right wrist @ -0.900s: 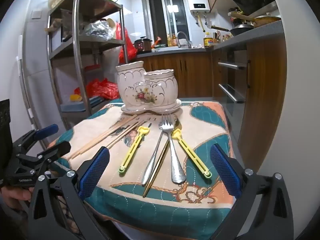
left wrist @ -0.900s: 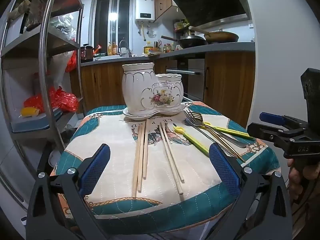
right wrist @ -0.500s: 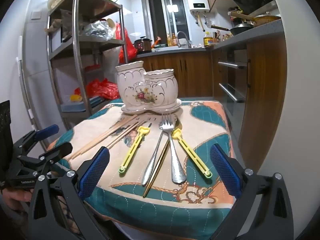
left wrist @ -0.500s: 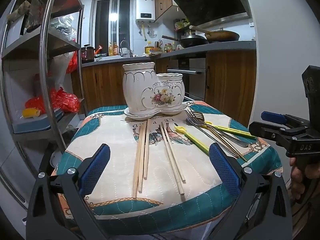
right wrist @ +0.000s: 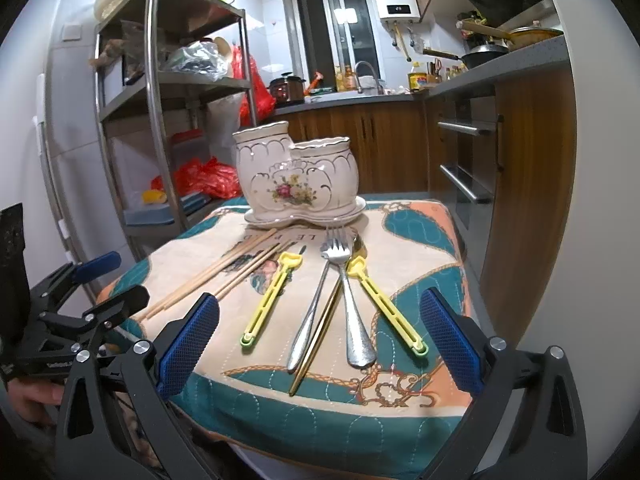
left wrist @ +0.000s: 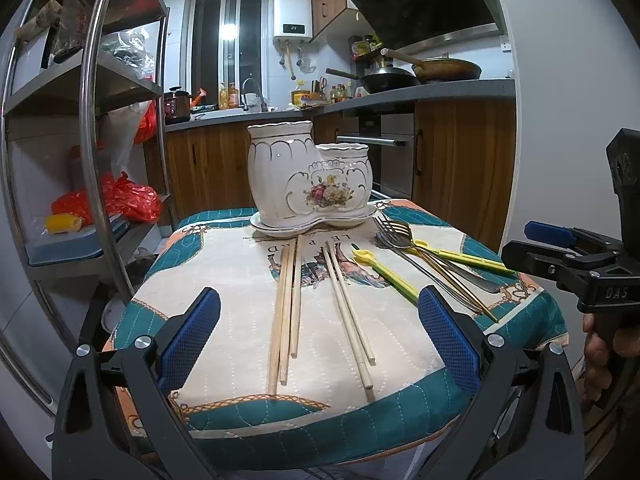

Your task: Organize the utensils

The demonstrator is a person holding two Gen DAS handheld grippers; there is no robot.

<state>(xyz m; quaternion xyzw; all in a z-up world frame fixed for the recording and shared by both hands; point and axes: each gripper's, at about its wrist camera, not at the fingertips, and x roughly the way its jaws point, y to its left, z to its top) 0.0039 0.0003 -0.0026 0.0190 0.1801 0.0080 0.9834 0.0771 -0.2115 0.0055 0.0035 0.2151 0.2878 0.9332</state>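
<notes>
Showing both yellow tongs [right wrist: 269,297] whole, the right view alone; left tool [left wrist: 318,338] and right tool [right wrist: 319,342] gape wide, empty.

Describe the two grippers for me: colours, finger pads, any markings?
Both match: black angular plastic frames with silver bolts and two fingers faced with blue cross-hatched pads. Left gripper and right gripper show this up close. Seen side-on from the left view, the right gripper's body carries raised "DAS" lettering. A bare hand grips its handle; no sleeve or cable shows.
</notes>
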